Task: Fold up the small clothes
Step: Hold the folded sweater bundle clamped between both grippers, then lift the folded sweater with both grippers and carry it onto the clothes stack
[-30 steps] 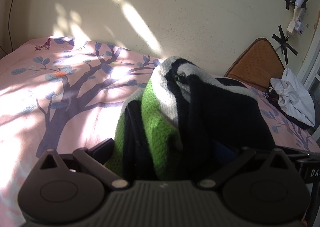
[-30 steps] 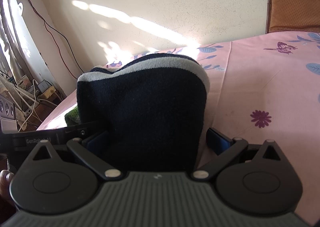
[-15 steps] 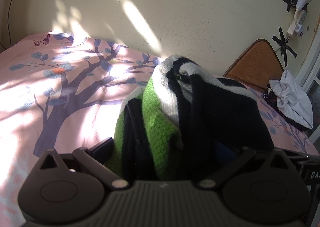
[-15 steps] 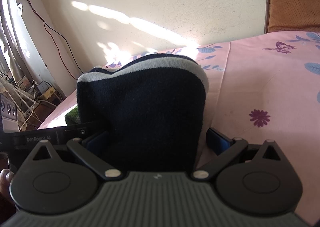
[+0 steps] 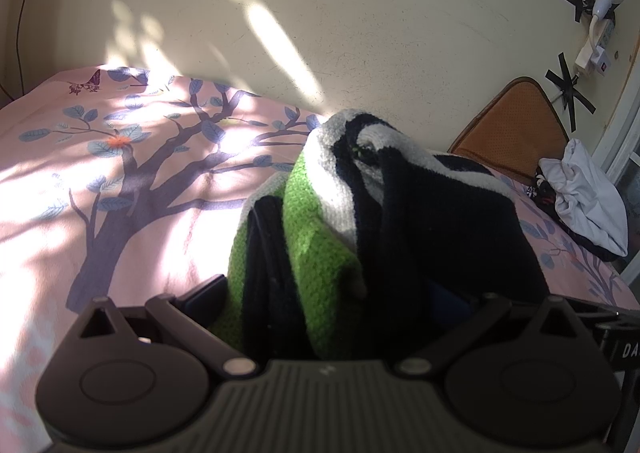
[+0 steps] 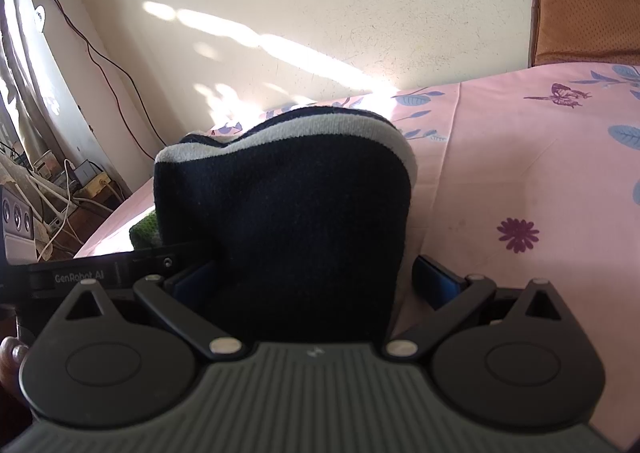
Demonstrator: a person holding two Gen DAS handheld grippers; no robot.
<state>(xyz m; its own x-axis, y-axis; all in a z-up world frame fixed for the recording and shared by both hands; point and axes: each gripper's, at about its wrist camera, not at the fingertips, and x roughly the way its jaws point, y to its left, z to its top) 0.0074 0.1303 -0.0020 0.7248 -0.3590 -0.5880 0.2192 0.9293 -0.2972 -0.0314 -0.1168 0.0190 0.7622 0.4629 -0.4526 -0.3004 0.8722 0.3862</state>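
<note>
A small knit garment in black, white and green [image 5: 344, 229] is bunched between the fingers of my left gripper [image 5: 332, 297], which is shut on it above the pink bedsheet [image 5: 120, 181]. In the right wrist view the same garment [image 6: 288, 213] shows as a dark navy panel with a grey edge, and my right gripper [image 6: 316, 281] is shut on it. The left gripper's finger [image 6: 100, 273] reaches in from the left beside it. The fingertips of both grippers are hidden by the fabric.
The bed has a pink sheet with a tree print and stands against a cream wall [image 5: 360, 33]. A brown cushion [image 5: 508, 125] and a white crumpled cloth [image 5: 584, 193] lie at the far right. Cables and a power strip [image 6: 48, 197] are beside the bed on the left.
Both grippers keep hold of the garment. The left view has shifted slightly, with the bed and wall sliding a little down and to the right. The right view is almost unchanged.
</note>
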